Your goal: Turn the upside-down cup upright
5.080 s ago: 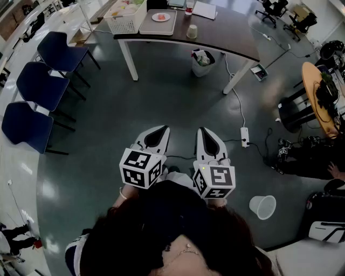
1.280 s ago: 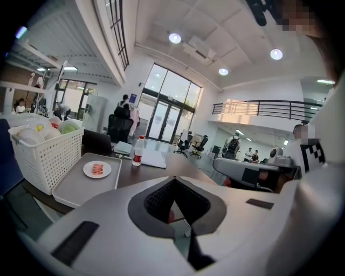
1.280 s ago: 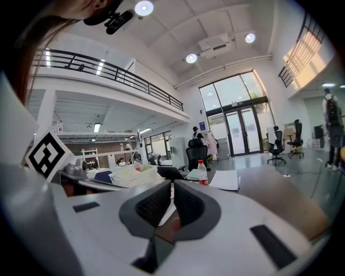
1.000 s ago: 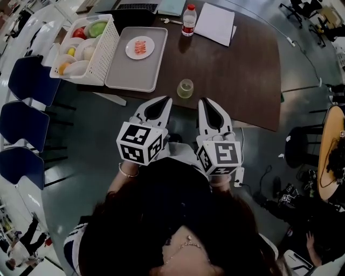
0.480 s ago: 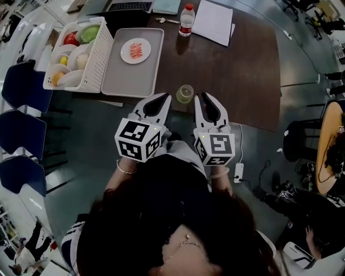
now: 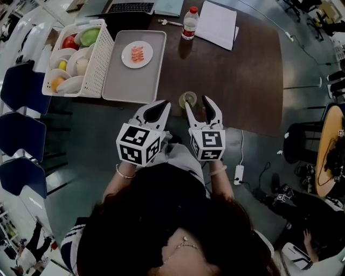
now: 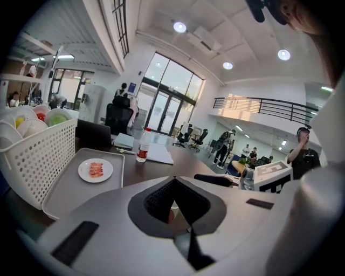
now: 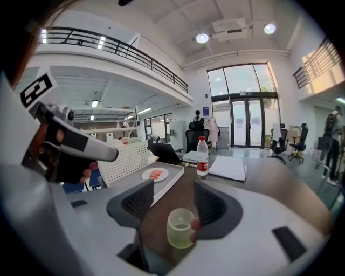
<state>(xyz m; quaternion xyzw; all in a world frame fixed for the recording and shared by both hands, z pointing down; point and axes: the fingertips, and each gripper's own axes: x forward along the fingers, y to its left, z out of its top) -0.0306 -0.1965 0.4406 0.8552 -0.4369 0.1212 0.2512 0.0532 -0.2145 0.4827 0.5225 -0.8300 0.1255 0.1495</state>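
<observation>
A translucent pale green cup [image 6: 188,99] stands on the dark brown table [image 6: 242,81], close to its front edge. From these views I cannot tell which way its mouth faces. My right gripper [image 6: 197,105] is open, its jaws having just been opening, and the cup [image 8: 180,228] sits between them, closer to the right-hand pad. The pads do not press on it. My left gripper [image 6: 156,106] is shut and empty, held just left of the cup at the table's edge. In the left gripper view the shut jaws of that gripper [image 7: 174,184] hide the cup.
A grey tray [image 6: 121,81] carries a white plate [image 6: 137,54] of pink food. A white basket [image 6: 101,56] with bowls and fruit stands to its left. A water bottle [image 6: 188,24], paper [image 6: 216,22] and a laptop [image 6: 129,7] are at the back. Blue chairs [image 6: 21,89] stand on the left.
Both grippers have moved forward and down to the table's front edge. The right jaws, shut before, now stand open around the cup. The left jaws stay shut.
</observation>
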